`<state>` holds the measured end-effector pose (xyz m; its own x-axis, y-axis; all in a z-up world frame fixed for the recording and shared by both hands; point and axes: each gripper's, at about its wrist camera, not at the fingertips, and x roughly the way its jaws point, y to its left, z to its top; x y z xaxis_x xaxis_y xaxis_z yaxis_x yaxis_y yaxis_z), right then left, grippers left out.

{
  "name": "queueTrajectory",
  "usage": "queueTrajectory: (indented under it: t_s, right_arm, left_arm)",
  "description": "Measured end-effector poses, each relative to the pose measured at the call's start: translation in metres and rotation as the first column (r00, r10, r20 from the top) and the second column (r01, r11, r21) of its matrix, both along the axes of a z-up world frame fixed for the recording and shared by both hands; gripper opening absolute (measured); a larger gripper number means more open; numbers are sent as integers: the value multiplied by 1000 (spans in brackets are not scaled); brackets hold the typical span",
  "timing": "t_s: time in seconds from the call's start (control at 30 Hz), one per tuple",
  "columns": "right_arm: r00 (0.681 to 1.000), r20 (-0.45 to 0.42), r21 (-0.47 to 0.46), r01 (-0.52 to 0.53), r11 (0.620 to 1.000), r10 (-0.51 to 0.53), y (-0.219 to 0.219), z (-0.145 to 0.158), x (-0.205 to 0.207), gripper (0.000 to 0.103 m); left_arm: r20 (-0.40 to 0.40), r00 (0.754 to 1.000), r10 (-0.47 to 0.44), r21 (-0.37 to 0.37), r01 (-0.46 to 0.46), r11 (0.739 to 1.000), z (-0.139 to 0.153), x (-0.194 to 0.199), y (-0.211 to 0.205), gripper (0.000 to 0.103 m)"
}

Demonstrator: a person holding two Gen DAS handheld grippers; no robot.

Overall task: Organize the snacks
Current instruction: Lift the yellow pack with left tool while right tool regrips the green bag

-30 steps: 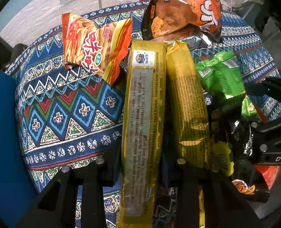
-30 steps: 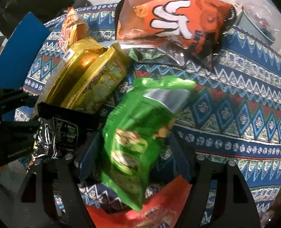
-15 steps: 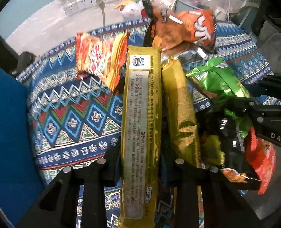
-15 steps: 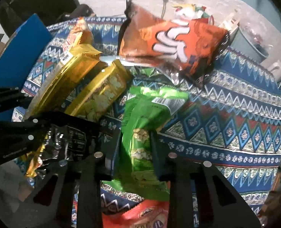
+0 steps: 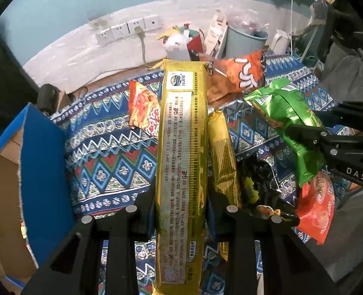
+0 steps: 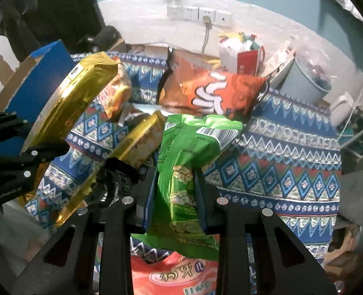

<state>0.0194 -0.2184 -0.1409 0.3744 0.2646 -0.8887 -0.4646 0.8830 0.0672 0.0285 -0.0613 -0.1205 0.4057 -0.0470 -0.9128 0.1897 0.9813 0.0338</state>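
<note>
My left gripper is shut on a long gold snack pack, lifted clear of the patterned cloth. A second gold pack lies just right of it on the cloth. My right gripper is shut on a green snack bag, also raised; in the left wrist view that green bag hangs from the right gripper at the right. In the right wrist view the left gripper holds the gold pack at the left.
A big orange bag lies at the far side of the cloth, a small orange-red bag to its left. A black packet and a red bag lie near the front. A blue cardboard box stands at the left. A bucket sits behind.
The right gripper closed on the green bag. Both grippers rose with their packs, so the cloth and other snacks look smaller and the back wall has come into view.
</note>
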Motion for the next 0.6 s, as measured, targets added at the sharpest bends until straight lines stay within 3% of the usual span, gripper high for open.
queueTrajectory:
  t_s: [0.57, 0.6]
  right_arm:
    - [995, 96, 49, -42, 998, 37, 26, 49, -11, 21]
    - [995, 94, 52, -46, 998, 41, 28, 49, -10, 13]
  left_arm:
    - [70, 996, 58, -22, -57, 998, 31, -19, 31, 33]
    - [70, 996, 63, -25, -62, 998, 32, -19, 34, 33]
